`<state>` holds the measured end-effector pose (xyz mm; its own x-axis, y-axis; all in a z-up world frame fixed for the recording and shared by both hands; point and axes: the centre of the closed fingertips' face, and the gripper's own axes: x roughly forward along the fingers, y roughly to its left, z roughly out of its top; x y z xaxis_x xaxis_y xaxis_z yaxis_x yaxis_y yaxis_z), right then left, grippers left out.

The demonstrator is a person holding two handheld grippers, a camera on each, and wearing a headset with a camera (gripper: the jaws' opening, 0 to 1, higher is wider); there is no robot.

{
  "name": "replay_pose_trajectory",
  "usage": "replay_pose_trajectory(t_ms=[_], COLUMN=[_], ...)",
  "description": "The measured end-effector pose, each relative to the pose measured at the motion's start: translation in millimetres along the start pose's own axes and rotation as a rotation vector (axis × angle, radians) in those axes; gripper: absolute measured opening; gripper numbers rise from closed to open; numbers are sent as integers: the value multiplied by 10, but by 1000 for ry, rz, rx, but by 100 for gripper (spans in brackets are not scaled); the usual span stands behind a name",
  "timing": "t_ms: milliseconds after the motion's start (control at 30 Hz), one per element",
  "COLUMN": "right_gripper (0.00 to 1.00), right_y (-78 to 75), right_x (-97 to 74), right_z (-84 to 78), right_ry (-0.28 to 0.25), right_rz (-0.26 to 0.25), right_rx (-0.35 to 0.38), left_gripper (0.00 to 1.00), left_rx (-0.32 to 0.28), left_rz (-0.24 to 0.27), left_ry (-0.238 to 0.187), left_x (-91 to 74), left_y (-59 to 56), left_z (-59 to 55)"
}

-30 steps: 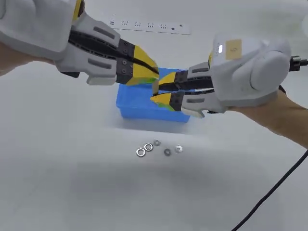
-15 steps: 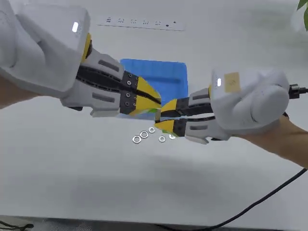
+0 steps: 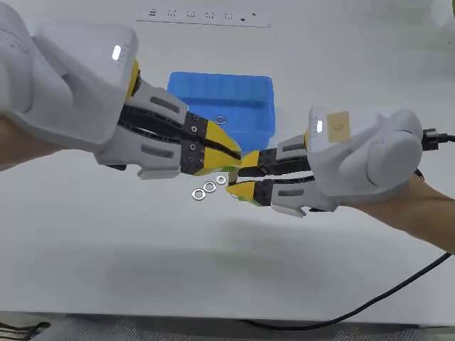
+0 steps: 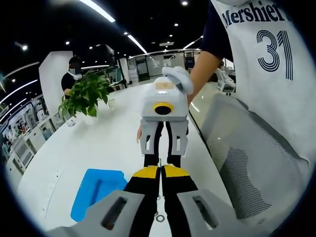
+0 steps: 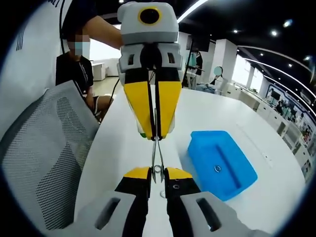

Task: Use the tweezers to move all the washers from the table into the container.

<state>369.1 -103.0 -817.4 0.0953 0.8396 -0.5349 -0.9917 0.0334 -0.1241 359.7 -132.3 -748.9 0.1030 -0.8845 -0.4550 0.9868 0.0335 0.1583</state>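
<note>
Three steel washers [image 3: 209, 187] lie in a row on the white table, just in front of the blue container [image 3: 181, 92]. One washer [image 3: 220, 119] rests inside it. My left gripper [image 3: 231, 153] comes in from the left and my right gripper [image 3: 238, 177] from the right, tip to tip above the washers. In the right gripper view, thin metal tweezers [image 5: 156, 148] run from the left gripper's shut yellow jaws into my right gripper [image 5: 157, 173], whose jaws close on the near end. A washer [image 5: 163, 194] lies just below on the table.
A white ruler-like strip [image 3: 199, 15] lies at the table's far edge. A black cable [image 3: 398, 291] trails off at the right, near the table's front edge. A potted plant [image 4: 86, 94] stands farther along the table, and a mesh chair [image 5: 49, 163] is beside it.
The head camera has tilted. Both grippers have come back from over the container's front and now sit lower, over the washers. The washer inside the container has come into sight.
</note>
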Motion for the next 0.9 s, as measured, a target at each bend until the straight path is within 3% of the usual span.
replay_pose_trajectory(t_ms=[567, 733, 900], right_gripper=[12, 12, 12], right_y=[-96, -58, -76], right_x=[76, 143, 157], right_z=[-269, -319, -328], right_ry=[39, 57, 48], right_rz=[-7, 19, 16], right_rx=[42, 37, 64], left_gripper=[5, 5, 5], left_rx=[-22, -40, -67], left_rz=[-44, -59, -45], left_ry=[5, 10, -16], left_x=[191, 230, 241], left_y=[100, 81, 120], left_z=[-207, -281, -271])
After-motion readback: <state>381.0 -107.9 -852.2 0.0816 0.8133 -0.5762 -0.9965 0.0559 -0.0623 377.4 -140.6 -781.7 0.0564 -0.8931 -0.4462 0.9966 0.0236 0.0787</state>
